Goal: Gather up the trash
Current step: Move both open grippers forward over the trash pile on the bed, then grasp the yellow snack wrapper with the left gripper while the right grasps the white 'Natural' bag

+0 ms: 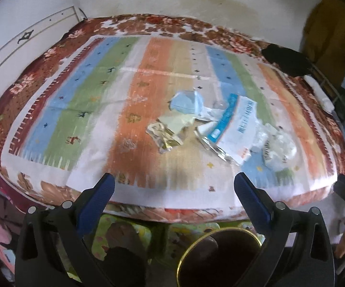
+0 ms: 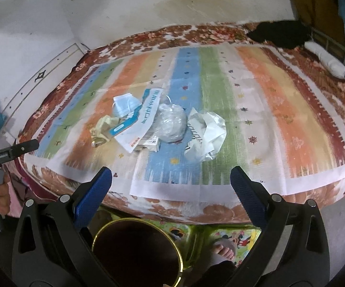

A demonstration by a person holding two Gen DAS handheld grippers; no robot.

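Ahead of the left gripper and the right gripper, both spread wide and empty near the bed's front edge, the trash pile lies mid-mattress on the striped cloth, well apart from either, with a dark gold-rimmed bin below.

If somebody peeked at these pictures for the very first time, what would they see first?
Probably the pile of trash in the middle of the striped mat on the bed: a blue face mask, a white and blue packet and crumpled plastic. Next, the open left gripper and right gripper at the bed's near edge, with a dark, gold-rimmed bin on the floor below.
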